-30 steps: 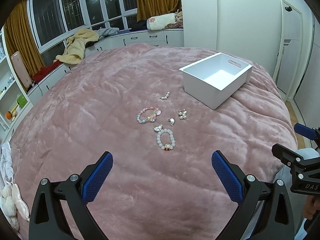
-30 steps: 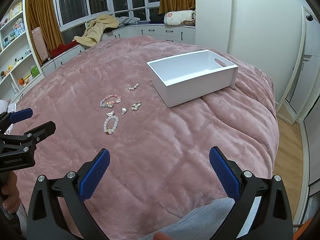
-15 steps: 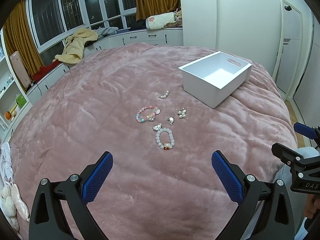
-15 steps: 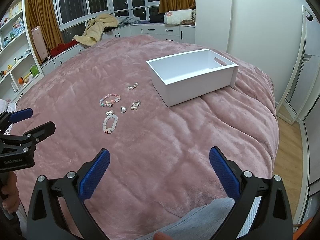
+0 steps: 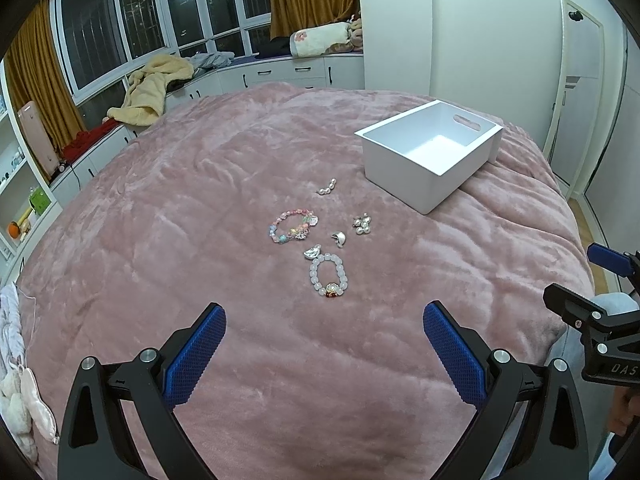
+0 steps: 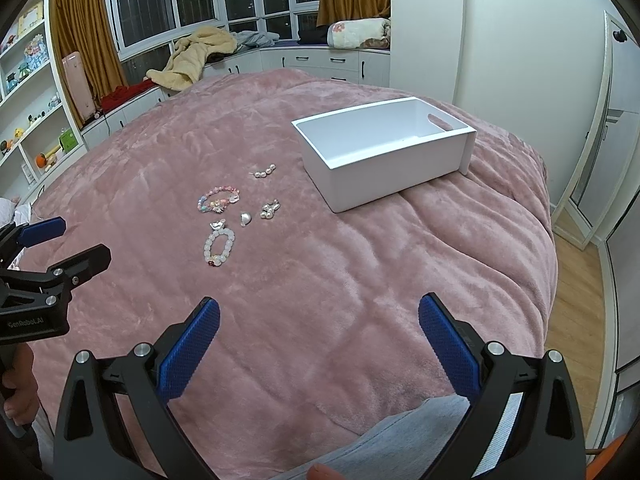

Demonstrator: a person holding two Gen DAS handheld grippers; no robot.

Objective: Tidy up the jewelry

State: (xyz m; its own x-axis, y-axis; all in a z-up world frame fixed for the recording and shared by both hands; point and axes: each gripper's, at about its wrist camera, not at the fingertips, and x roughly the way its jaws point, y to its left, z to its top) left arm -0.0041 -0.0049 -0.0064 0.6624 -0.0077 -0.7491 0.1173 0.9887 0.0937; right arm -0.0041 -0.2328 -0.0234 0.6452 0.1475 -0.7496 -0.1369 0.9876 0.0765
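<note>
Several jewelry pieces lie on a pink blanket (image 5: pixel 200 240): a white bead bracelet (image 5: pixel 328 276) (image 6: pixel 218 245), a multicolour bead bracelet (image 5: pixel 292 226) (image 6: pixel 218 199), a pearl strand (image 5: pixel 327 188) (image 6: pixel 265 171), a pearl cluster (image 5: pixel 362 225) (image 6: pixel 269 210) and two small silver pieces (image 5: pixel 339 237) (image 5: pixel 313 252). An empty white box (image 5: pixel 430 156) (image 6: pixel 384 156) stands to their right. My left gripper (image 5: pixel 322 344) is open and empty, short of the white bracelet. My right gripper (image 6: pixel 318 340) is open and empty, well short of the jewelry.
The blanket covers a large bed. Its right edge drops to a wooden floor (image 6: pixel 576 320) by a white door (image 5: pixel 576 92). Window-seat cabinets with a yellow robe (image 6: pixel 196 56) run along the back. Shelves (image 6: pixel 28 92) stand on the left.
Both views have shifted very slightly; the jewelry and box sit a touch higher in the left wrist view. Nothing was grasped or moved.
</note>
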